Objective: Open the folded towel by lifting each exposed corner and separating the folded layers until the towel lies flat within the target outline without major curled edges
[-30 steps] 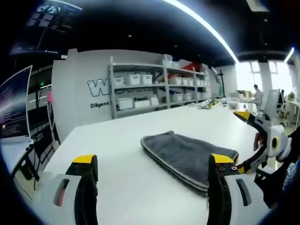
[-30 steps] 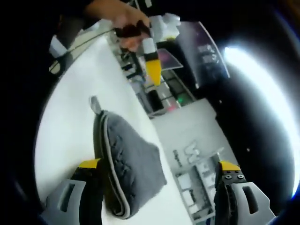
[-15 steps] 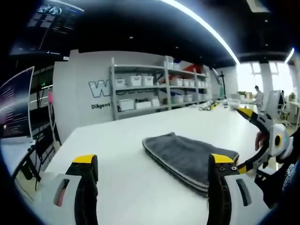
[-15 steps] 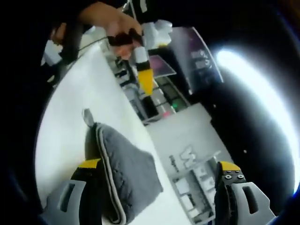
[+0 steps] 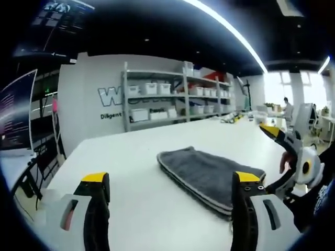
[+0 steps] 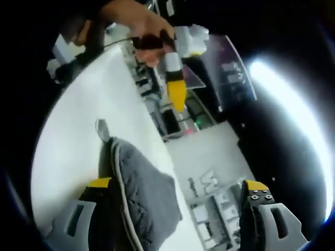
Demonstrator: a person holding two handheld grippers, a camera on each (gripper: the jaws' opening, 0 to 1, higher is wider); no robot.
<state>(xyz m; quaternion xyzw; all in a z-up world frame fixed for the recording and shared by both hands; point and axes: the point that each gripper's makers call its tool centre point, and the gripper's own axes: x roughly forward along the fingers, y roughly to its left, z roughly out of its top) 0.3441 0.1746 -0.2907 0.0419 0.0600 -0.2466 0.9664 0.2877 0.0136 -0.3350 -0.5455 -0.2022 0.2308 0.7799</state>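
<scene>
Closest to you, in the left gripper view, your left gripper (image 5: 166, 185) has its two yellow-tipped jaws spread wide apart with nothing between them, hovering low over the white table (image 5: 131, 157). It looks lined up to come in level with the cloth's edge.

Just beyond the jaws lies the grey towel (image 5: 207, 175), folded into a thick pad with its pale-trimmed layers stacked along the near edge. It rests flat on the table, a little right of centre in this view, untouched by either tool. I cannot make out any target outline on the tabletop.

At the right of the same view, your right gripper (image 5: 285, 157) hangs beside the towel's far end, tilted down toward it. In the right gripper view its own jaws are also spread wide and empty, with the towel directly ahead and a small hanging loop (image 6: 102, 130) poking out at one corner. Your left hand (image 6: 144, 26) shows beyond, gripping the other tool.

Judging by this, no layer has been lifted yet; both tools seem poised at opposite ends to catch corners.

Farther off stand metal shelves (image 5: 175, 99) holding white bins against a grey wall.
</scene>
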